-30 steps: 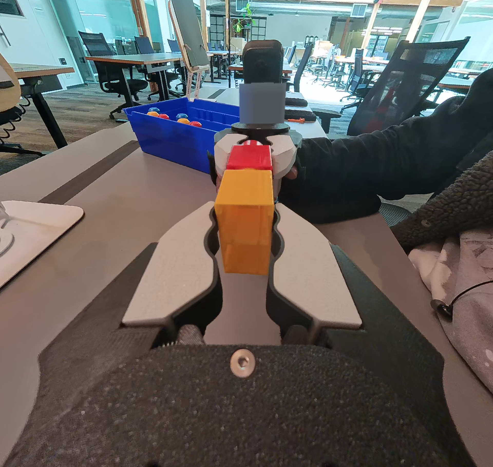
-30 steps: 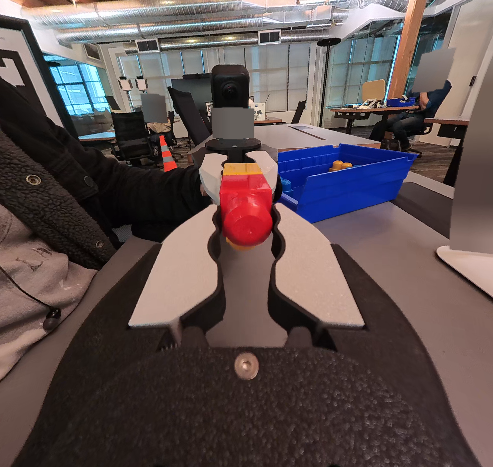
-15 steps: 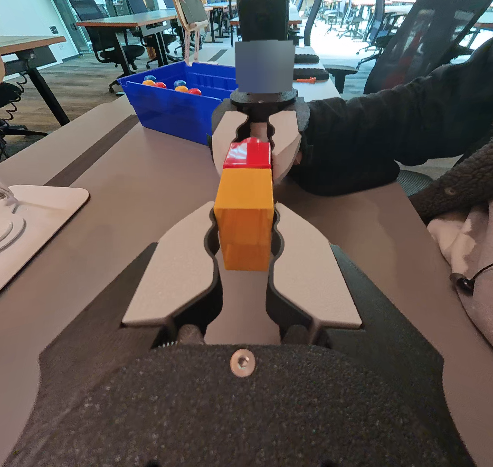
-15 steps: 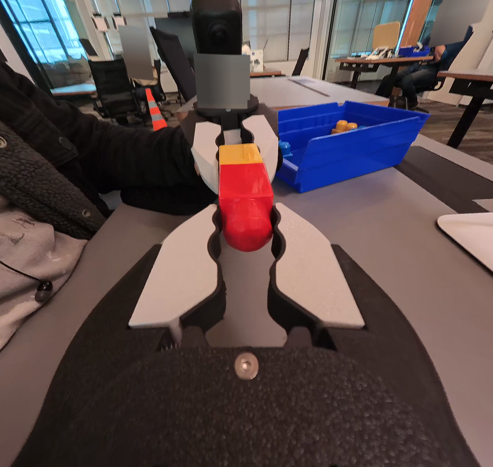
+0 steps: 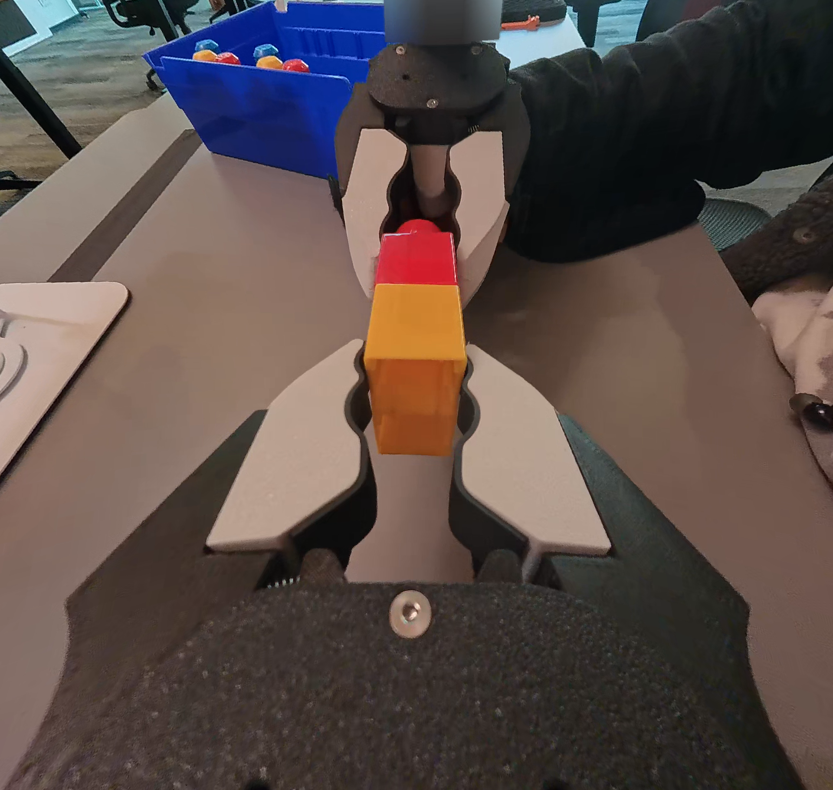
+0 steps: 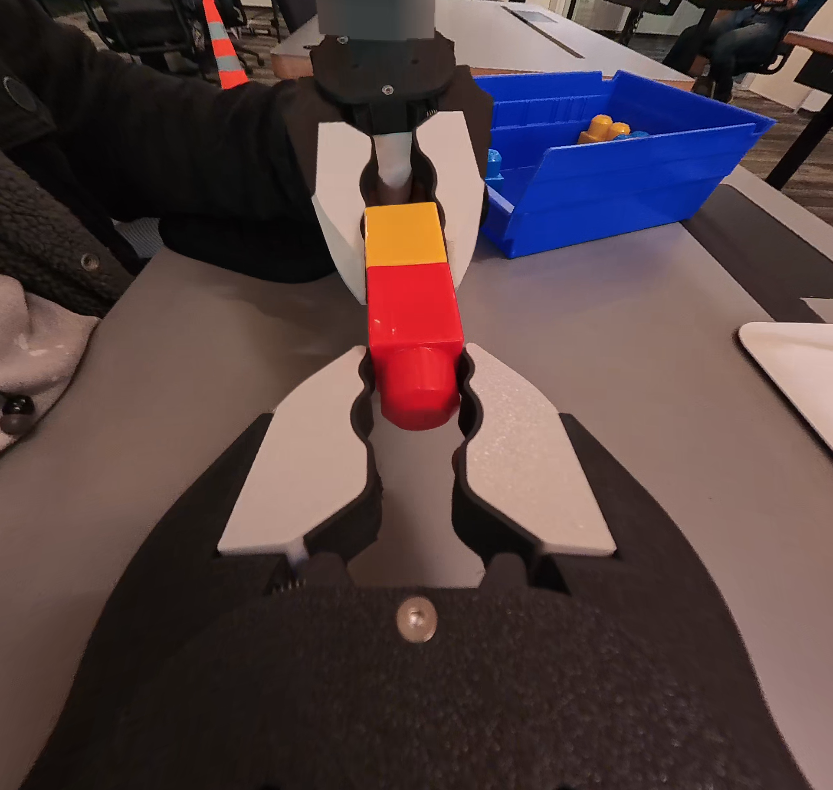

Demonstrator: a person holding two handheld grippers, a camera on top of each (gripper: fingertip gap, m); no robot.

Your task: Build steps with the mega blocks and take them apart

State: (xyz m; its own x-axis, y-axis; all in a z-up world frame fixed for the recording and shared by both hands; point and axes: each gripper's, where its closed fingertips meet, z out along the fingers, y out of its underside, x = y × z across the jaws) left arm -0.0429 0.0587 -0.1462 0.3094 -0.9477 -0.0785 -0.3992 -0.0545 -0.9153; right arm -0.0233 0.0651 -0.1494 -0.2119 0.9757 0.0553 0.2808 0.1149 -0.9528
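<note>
Left gripper point(image 5: 414, 362) clamped on yellow block point(image 5: 414, 331), right gripper point(image 6: 417, 362) clamped on red block point(image 6: 412, 313); the two blocks joined end to end in one horizontal bar, held above the grey table point(image 5: 203, 249) between the facing grippers. Red stud pointing into the right gripper's fingers point(image 6: 514, 443), yellow block's open hollow end facing the left wrist camera. Blue bin point(image 5: 266, 101) behind on table, with more yellow, red and blue blocks inside; dark sleeve point(image 5: 653, 128) behind right gripper, white pad point(image 5: 49, 335) at table's edge.
</note>
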